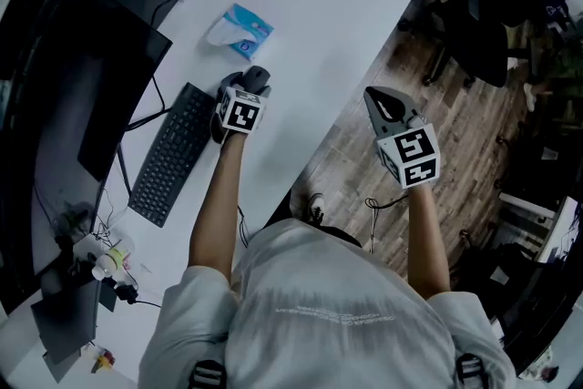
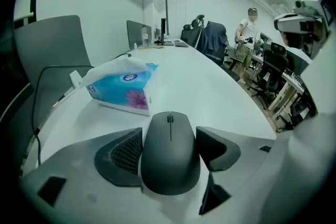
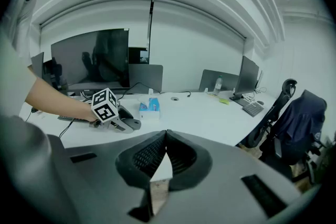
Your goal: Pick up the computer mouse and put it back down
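Note:
The black computer mouse [image 1: 259,77] [image 2: 170,152] sits low over the white desk [image 1: 319,23], in front of the keyboard's end. My left gripper [image 1: 254,87] [image 2: 169,131] has one jaw pressed on each side of the mouse, shut on it. Whether the mouse rests on the desk or is just off it, I cannot tell. My right gripper [image 1: 370,92] [image 3: 166,132] hangs off the desk's near edge over the wooden floor, shut, with nothing between its fingers. The right gripper view also shows the left gripper [image 3: 131,124] on the desk.
A blue tissue pack [image 1: 240,29] [image 2: 123,86] lies just beyond the mouse. A black keyboard [image 1: 173,155] and a dark monitor [image 1: 82,77] stand to the left. Office chairs [image 1: 496,5] stand across the floor at the right. Cables trail near the monitor.

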Available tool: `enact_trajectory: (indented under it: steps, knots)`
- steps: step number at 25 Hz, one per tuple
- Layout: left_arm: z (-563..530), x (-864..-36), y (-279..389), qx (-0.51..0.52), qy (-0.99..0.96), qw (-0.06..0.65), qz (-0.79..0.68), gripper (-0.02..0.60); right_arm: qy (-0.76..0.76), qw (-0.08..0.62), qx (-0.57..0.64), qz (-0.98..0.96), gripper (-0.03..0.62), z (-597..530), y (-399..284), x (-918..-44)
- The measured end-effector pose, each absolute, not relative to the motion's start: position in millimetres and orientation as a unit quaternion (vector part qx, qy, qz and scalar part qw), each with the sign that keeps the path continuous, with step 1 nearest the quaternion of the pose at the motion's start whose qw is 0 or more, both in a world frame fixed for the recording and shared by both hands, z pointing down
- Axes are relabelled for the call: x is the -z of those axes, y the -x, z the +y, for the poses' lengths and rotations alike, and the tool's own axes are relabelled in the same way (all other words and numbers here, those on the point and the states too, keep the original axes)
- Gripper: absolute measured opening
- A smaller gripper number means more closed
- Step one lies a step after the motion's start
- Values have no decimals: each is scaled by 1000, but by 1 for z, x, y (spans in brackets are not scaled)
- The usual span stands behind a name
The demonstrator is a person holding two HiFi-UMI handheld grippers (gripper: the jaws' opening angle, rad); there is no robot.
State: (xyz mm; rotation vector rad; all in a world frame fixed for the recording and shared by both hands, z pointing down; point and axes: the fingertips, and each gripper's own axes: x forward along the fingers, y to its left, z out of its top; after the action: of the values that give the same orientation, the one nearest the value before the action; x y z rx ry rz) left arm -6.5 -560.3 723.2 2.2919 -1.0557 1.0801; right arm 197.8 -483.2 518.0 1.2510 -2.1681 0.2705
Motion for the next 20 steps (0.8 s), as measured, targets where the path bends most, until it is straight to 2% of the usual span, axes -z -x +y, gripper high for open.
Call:
enact_trajectory:
  steps: [8,20]
  knots:
    - [-557,-686,10,-349,-831,192,-388,299,-493,295,-91,-813,2,-468,-218,-504]
    - [-527,-601,32,-287,-843,126,-437,298,-505,264,-58,-820,2,-435,-226,-470]
